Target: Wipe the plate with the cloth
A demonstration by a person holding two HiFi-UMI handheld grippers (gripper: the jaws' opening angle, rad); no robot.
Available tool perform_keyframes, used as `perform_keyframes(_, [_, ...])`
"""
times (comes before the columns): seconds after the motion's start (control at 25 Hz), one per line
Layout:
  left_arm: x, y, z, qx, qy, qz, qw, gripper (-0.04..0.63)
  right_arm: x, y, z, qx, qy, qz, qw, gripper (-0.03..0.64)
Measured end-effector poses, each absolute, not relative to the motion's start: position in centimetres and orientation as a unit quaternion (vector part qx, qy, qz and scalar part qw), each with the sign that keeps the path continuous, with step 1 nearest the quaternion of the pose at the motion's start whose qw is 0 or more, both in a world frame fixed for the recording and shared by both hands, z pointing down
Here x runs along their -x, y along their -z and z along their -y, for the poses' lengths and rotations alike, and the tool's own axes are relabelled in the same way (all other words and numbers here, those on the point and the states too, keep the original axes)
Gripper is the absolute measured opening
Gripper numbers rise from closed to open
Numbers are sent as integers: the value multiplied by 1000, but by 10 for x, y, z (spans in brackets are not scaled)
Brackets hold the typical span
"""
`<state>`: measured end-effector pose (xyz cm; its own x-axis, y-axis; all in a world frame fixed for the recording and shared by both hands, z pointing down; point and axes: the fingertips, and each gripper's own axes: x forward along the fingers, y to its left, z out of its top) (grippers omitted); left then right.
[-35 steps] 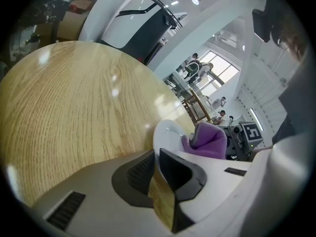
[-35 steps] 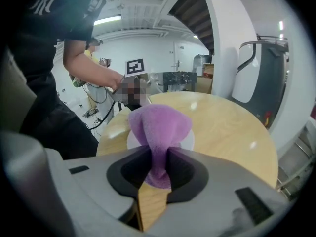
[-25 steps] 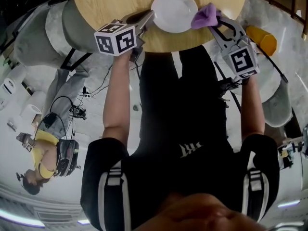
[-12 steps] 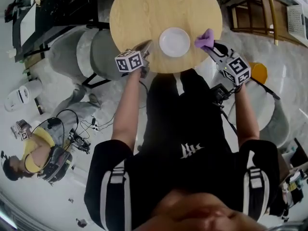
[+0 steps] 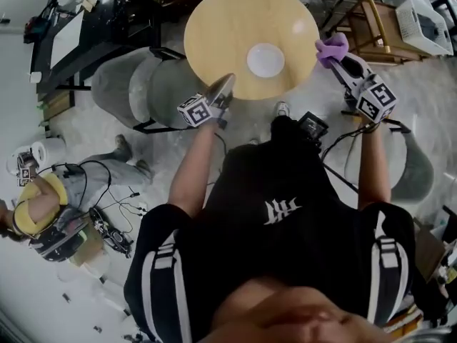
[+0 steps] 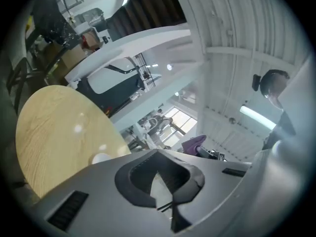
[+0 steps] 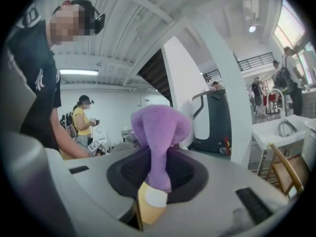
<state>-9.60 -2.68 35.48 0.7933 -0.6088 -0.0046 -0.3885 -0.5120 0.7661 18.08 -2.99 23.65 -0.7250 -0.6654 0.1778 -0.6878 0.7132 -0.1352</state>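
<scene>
A white plate (image 5: 265, 60) lies on the round wooden table (image 5: 221, 27), right of its middle. My left gripper (image 5: 226, 86) hangs over the table's near edge, left of the plate and apart from it. Its jaws are shut with nothing between them (image 6: 165, 201). In the left gripper view the table (image 6: 54, 132) and a sliver of the plate (image 6: 101, 158) show beyond the jaws. My right gripper (image 5: 338, 57) is off the table's right edge, shut on a bunched purple cloth (image 5: 332, 48). The cloth (image 7: 159, 132) stands up out of the jaws (image 7: 157, 179).
Grey padded seats (image 5: 136, 84) stand left of the table and another one (image 5: 413, 164) at the right. A wooden chair (image 5: 371, 27) is behind my right gripper. A black desk (image 5: 71, 34) is at the far left. A person in yellow (image 5: 36, 216) crouches among floor cables.
Both grippers have risen away from the table, which now looks smaller and farther. The left gripper has left the plate's edge. The right one carried the cloth off to the table's right.
</scene>
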Motion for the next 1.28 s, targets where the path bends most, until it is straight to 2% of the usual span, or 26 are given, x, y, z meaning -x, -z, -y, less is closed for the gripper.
perform_keyframes(0.16, [108, -295, -33, -879, 196, 243, 361, 9, -185, -178, -45, -385, -106, 916, -35, 84])
perform_keyframes(0.36, [129, -221, -99, -897, 259, 187, 305, 9, -166, -145, -116, -415, -63, 903, -91, 86])
perform_keyframes(0.44, [133, -195, -130, -905, 273, 156, 287, 11, -157, -151, -144, -413, -70, 904, -87, 86])
perform_keyframes(0.64, [129, -146, -200, -932, 257, 105, 235, 9, -138, -164, -202, -396, -58, 916, -23, 86])
perform_keyframes(0.8, [116, -143, -243, -952, 206, 110, 198, 9, -129, -169, -238, -371, -60, 926, -30, 86])
perform_keyframes(1.0, [78, -189, -302, -956, 143, 127, 224, 11, -120, -196, -312, -327, -100, 939, -35, 84])
perform_keyframes(1.16, [48, -183, -363, -963, 108, 124, 213, 11, -116, -203, -371, -300, -124, 944, -58, 81])
perform_keyframes(1.28, [41, -190, -395, -966, 85, 107, 219, 9, -106, -209, -395, -289, -122, 949, -43, 78])
